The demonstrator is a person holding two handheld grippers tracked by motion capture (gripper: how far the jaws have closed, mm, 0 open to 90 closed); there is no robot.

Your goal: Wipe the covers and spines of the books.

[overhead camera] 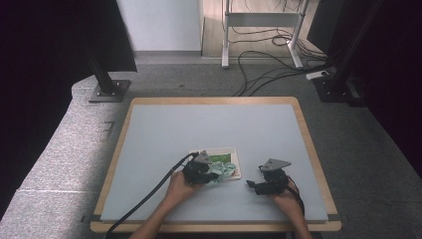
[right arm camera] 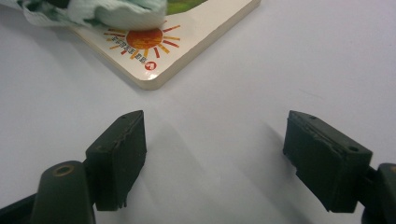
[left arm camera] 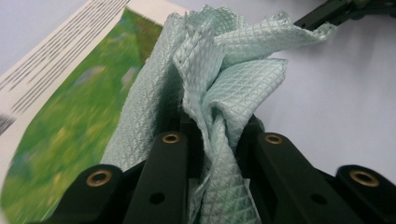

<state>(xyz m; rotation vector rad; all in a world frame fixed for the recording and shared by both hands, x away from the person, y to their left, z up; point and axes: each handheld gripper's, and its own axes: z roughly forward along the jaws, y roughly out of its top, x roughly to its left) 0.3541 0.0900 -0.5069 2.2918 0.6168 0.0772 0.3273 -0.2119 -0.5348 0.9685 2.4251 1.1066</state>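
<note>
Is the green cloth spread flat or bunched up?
Bunched up: the cloth rises in crumpled folds from the shut left gripper, resting partly on the picture board.

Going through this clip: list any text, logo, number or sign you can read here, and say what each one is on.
Nothing can be quoted with confidence.
Board book, corner by the orange sun: small orange characters under the sun and a tiny red round mark, too small to read.
Board book page, in the left gripper view: rows of black print beside the green picture, blurred, unreadable.
Pale green cloth, left gripper, right gripper, table: no lettering visible.
</note>
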